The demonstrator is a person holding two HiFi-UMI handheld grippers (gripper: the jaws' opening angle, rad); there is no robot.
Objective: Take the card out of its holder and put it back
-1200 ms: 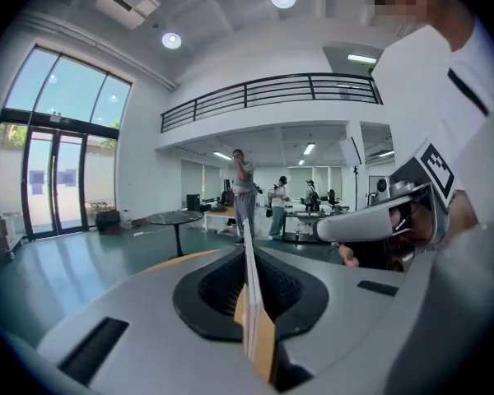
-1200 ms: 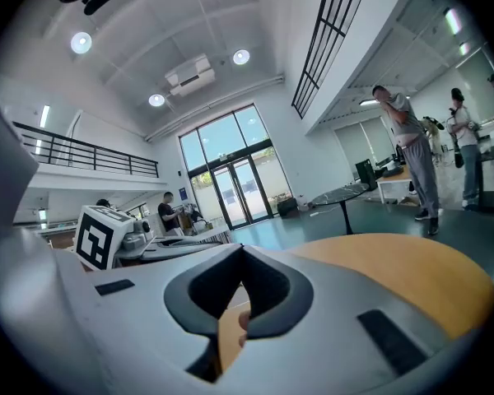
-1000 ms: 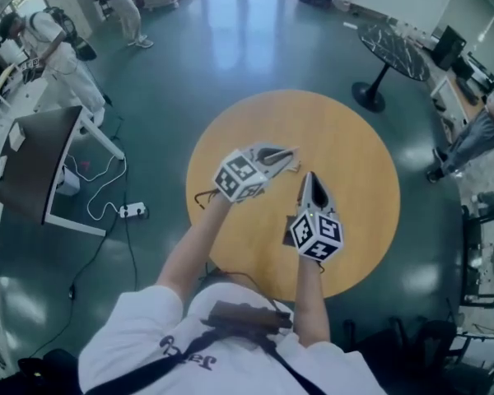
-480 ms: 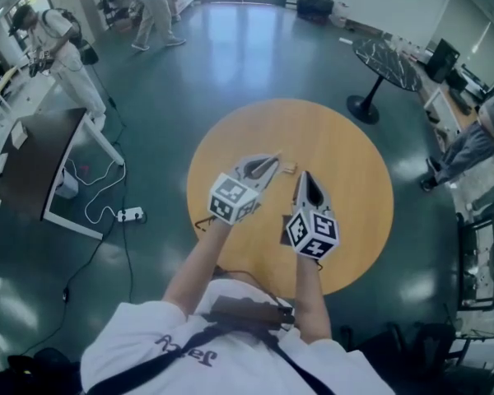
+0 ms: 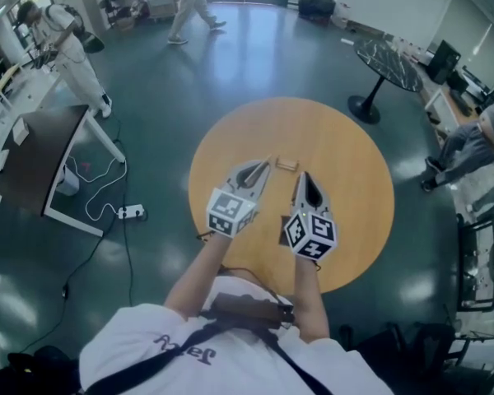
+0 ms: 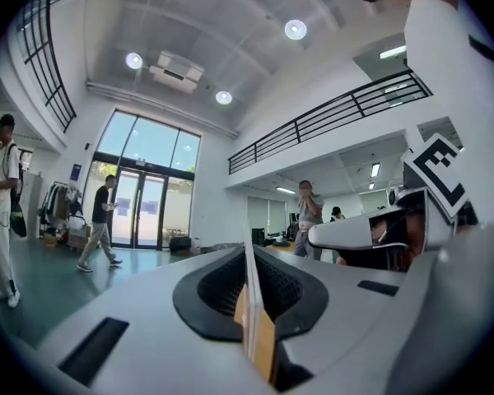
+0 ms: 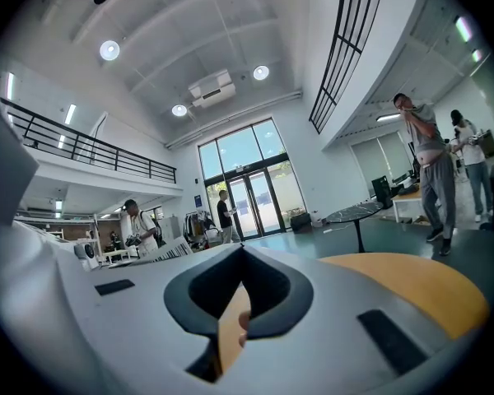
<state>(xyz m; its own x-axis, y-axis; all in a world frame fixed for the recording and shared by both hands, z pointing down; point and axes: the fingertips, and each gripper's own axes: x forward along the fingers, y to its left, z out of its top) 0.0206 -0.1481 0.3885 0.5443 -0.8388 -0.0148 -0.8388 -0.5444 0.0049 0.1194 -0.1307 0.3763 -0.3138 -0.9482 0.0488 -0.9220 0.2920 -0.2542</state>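
Observation:
A small wooden card holder [image 5: 286, 164] lies on the round wooden table [image 5: 354, 212], just beyond both grippers. My left gripper [image 5: 263, 166] hovers a little to the holder's left and points level. In the left gripper view, the left gripper [image 6: 249, 257] is shut on a thin white card [image 6: 248, 295], seen edge-on and upright between the pads. My right gripper [image 5: 305, 179] hangs over the table to the holder's near right. In its own view the right gripper [image 7: 242, 252] has its tips together with nothing between them.
A dark marble-topped round table [image 5: 393, 52] stands at the back right. A dark desk [image 5: 37, 167] stands at the left, with a power strip and cable [image 5: 132, 212] on the floor. People stand or walk at the room's edges [image 5: 189, 2].
My left gripper has drawn back from the holder, to the left and toward me, and turned; the holder now lies apart from it. The right gripper barely shifted. A person walked across the far floor.

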